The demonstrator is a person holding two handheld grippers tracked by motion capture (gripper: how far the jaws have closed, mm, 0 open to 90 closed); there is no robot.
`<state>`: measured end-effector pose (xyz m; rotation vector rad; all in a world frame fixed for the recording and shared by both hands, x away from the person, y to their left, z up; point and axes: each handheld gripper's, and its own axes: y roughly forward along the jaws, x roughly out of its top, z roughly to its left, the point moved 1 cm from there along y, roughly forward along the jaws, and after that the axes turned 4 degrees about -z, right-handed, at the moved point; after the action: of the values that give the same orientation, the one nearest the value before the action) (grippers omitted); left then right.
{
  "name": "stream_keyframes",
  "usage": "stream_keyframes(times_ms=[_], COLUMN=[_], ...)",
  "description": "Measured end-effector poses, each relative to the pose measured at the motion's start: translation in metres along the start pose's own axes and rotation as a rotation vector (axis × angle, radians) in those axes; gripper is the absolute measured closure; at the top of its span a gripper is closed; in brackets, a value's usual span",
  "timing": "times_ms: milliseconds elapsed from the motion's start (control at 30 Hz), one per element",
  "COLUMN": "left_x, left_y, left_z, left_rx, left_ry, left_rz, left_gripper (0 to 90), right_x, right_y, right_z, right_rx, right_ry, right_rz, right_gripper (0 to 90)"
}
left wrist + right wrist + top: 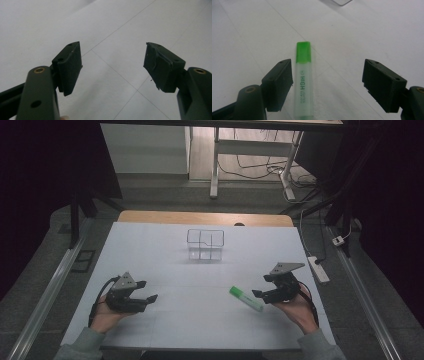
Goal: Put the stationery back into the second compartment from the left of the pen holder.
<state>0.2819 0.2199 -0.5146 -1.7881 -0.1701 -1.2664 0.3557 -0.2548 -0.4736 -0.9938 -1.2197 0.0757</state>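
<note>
A green-capped highlighter (pixel 246 298) lies flat on the white table, its cap pointing away to the upper left. In the right gripper view the highlighter (pixel 303 80) rests on the surface between the wide-open jaws, close to the left pad (pixel 279 82). My right gripper (pixel 262 288) hovers just right of the pen, open and touching nothing. My left gripper (pixel 146 291) sits at the table's left front, open, with bare table between its pads (pixel 70 67).
A clear compartmented organiser box (pixel 205 245) stands at the middle back of the white table (pixel 165 270). Beyond the table are desk legs, loose cables and a power strip (pixel 318 269) on the floor at the right.
</note>
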Motion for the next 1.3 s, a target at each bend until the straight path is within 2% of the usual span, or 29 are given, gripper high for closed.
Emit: stream_keyframes(times_ms=[367,767,1300], left_x=[0.000,0.000,-0.001], left_y=[0.002,0.001,0.002], left_z=[-0.002,-0.001,-0.001], left_rx=[-0.003,-0.005,0.001], left_ry=[0.004,0.001,0.009], left_rz=[0.007,0.007,0.014], left_gripper=[29.9,29.7,29.5], right_x=[0.016,0.034,0.030], right_y=[0.021,0.048,0.063], right_z=[0.010,0.017,0.022], right_rx=[0.047,0.094,0.106], right_ry=[-0.033,-0.036,-0.043], right_rz=[0.076,0.141,0.226], right_gripper=[24.8,25.0,26.1])
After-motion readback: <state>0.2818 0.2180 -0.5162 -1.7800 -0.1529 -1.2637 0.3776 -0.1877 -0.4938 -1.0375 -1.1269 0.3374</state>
